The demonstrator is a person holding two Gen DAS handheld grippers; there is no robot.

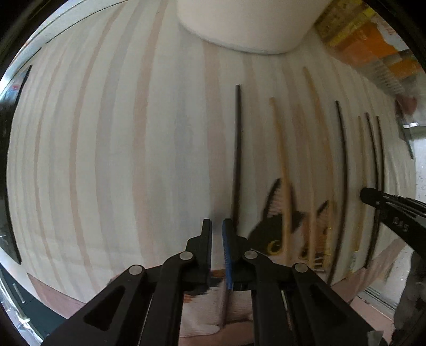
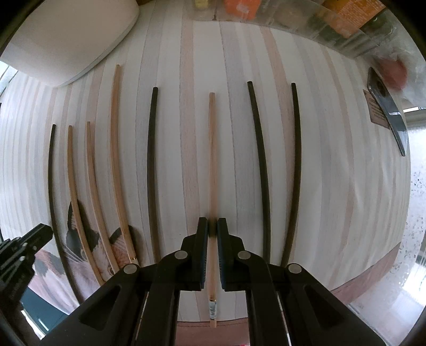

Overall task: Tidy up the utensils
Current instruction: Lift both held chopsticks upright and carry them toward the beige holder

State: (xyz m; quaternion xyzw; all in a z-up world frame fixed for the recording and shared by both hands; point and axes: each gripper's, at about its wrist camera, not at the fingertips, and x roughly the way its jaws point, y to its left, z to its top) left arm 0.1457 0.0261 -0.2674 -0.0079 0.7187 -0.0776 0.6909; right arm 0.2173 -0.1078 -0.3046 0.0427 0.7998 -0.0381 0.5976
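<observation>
Several chopsticks, black and light wood, lie side by side on a striped cloth [image 2: 234, 159]. My right gripper [image 2: 212, 231] is shut on a light wooden chopstick [image 2: 212, 159] that runs straight ahead between its fingers. A black chopstick [image 2: 151, 165] lies to its left, two black ones [image 2: 262, 170] to its right. My left gripper [image 1: 217, 234] is shut with nothing between its fingers, just left of a black chopstick [image 1: 237, 149]. Wooden chopsticks [image 1: 282, 170] lie further right over a cat picture. The right gripper's tip [image 1: 372, 197] shows at the right edge.
A white container [image 1: 245, 24] stands at the far side of the cloth, also in the right wrist view [image 2: 64, 40]. Orange and yellow packages [image 1: 367, 45] lie at the back right. A dark flat object [image 2: 388, 111] lies at the right edge.
</observation>
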